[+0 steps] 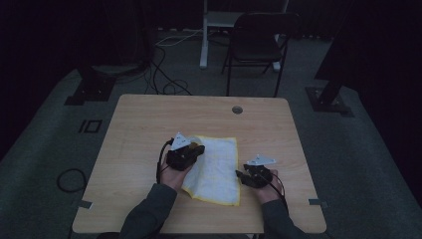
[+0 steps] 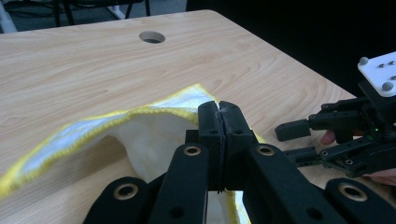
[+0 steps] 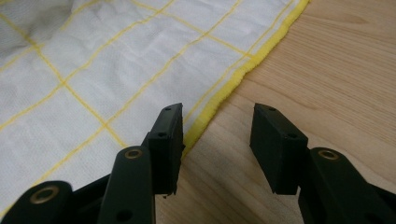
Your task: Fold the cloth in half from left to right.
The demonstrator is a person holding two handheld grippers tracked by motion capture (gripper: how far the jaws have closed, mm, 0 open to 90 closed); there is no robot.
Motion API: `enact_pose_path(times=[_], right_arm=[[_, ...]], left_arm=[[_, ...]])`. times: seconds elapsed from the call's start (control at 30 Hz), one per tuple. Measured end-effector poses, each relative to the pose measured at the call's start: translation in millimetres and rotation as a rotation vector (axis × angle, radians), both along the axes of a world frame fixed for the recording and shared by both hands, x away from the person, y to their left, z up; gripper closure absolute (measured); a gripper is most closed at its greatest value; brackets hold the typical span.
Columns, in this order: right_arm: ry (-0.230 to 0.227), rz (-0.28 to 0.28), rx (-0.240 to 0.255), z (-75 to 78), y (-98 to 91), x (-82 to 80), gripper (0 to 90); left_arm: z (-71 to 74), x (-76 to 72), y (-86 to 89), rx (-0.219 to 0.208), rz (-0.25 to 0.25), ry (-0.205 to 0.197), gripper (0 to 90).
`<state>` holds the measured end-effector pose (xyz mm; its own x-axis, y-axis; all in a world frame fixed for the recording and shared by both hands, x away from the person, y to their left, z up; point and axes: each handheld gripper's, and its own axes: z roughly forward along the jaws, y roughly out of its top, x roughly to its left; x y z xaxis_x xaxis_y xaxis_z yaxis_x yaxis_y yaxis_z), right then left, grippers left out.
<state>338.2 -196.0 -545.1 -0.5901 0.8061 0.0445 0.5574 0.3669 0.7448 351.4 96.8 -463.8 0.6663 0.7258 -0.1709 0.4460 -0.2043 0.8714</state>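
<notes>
A white cloth [image 1: 219,167] with a yellow grid and yellow hem lies on the wooden table [image 1: 144,124]. My left gripper [image 1: 195,150] is over the cloth's left part, shut on its hem. In the left gripper view the jaws [image 2: 220,109] pinch that yellow edge and the cloth [image 2: 93,133] hangs lifted and folded over to the left of them. My right gripper [image 1: 242,175] rests by the cloth's right edge, open and holding nothing. In the right gripper view its jaws [image 3: 217,140] straddle bare wood just beside the hem of the cloth [image 3: 93,70]. The right gripper [image 2: 292,142] is also seen from the left one.
A round cable hole [image 1: 237,109] sits near the table's far edge. Beyond the table stand a dark folding chair [image 1: 259,40] and a white post, with cables [image 1: 169,84] on the grey floor. Black stand bases sit at both far corners.
</notes>
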Motion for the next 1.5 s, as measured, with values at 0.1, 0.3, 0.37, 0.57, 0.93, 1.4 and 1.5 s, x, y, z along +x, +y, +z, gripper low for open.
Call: enact_pose_path(times=[0.1, 0.3, 0.37, 0.57, 0.93, 1.4, 1.5], right_arm=[[0.000, 0.000, 0.000, 0.0, 0.0, 0.0, 54.2], [0.001, 0.001, 0.000, 0.0, -0.1, 0.0, 54.1], [0.001, 0.000, 0.001, 0.0, -0.1, 0.0, 54.1], [0.003, 0.001, 0.004, 0.0, -0.2, 0.1, 53.9], [0.005, -0.001, 0.006, -0.1, -0.1, 0.2, 53.5], [0.002, 0.000, 0.007, -0.2, 0.0, 0.3, 52.6], [0.001, 0.000, 0.006, -0.3, 0.2, 0.2, 52.4]], left_arm=[[-0.3, 0.8, -3.3, 0.002, -0.008, 0.002, 89.6], [-2.4, 1.1, -10.4, 0.003, -0.023, 0.008, 89.6], [-2.7, 1.0, -13.2, 0.002, -0.030, 0.011, 89.6], [-3.2, 0.4, -21.8, 0.004, -0.052, 0.012, 89.6], [-3.7, 0.6, -36.5, 0.002, -0.081, 0.016, 89.6], [2.4, 0.7, -52.0, -0.007, -0.104, 0.016, 89.6], [2.9, 0.7, -54.5, -0.010, -0.106, 0.018, 89.6]])
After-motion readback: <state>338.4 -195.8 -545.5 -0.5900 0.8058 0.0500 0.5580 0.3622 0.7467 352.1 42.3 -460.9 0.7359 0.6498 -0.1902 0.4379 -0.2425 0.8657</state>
